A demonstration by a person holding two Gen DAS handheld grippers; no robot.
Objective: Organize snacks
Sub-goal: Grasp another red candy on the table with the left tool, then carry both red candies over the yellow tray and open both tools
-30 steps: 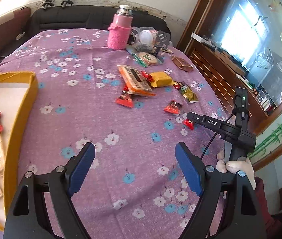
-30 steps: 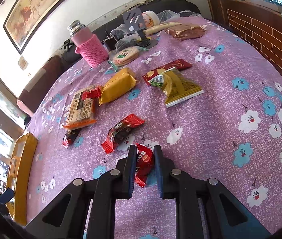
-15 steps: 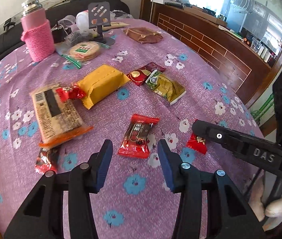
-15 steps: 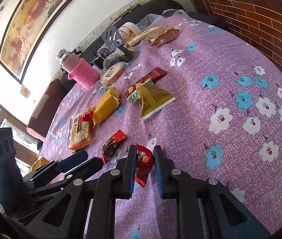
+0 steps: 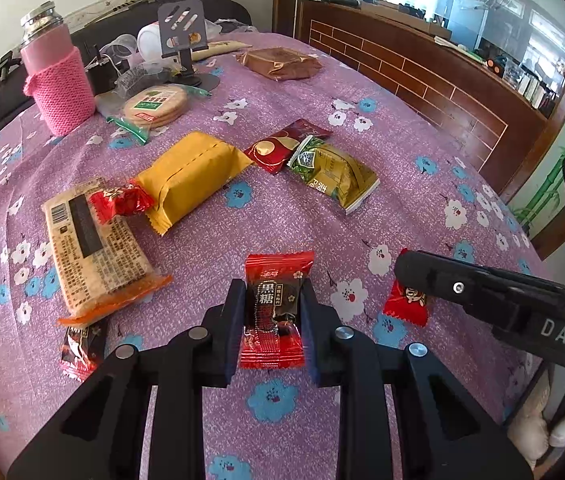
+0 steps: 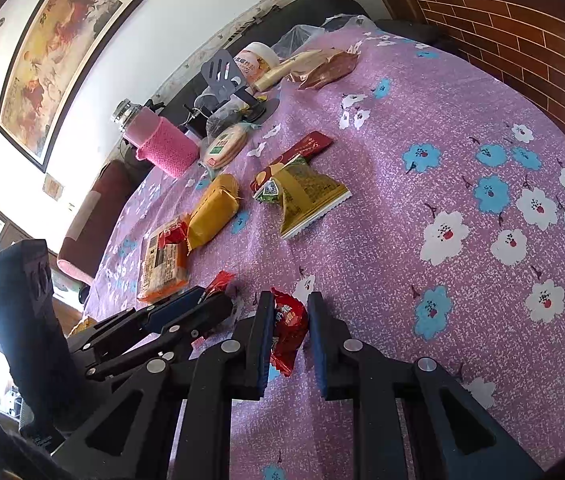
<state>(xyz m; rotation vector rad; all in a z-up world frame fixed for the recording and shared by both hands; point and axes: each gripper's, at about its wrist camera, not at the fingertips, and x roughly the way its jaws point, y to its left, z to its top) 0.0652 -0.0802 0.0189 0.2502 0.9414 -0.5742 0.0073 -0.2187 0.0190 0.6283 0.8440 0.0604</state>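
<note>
Red-and-black brown-sugar candy packet [image 5: 273,312] pinched in left gripper [image 5: 271,320] near counter's near edge | right gripper [image 6: 289,330] clamps small red crinkly candy [image 6: 288,322] | neither lifted | yellow bar [image 5: 192,174], green pouch [image 5: 332,172], cracker pack [image 5: 96,246] remain.

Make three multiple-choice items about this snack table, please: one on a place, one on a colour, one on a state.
1. What lies partly on the beige cracker pack?
A. a small red candy
B. the green packet
C. the bottle

2. What colour is the knitted sleeve on the bottle?
A. blue
B. pink
C. yellow

3. How is the left gripper?
A. wide open
B. shut on the red-and-black candy
C. out of view

Key: 1 A, the small red candy overlaps its top; 2 B, the knit is pink; 3 B, the pads press the red-and-black candy.
</note>
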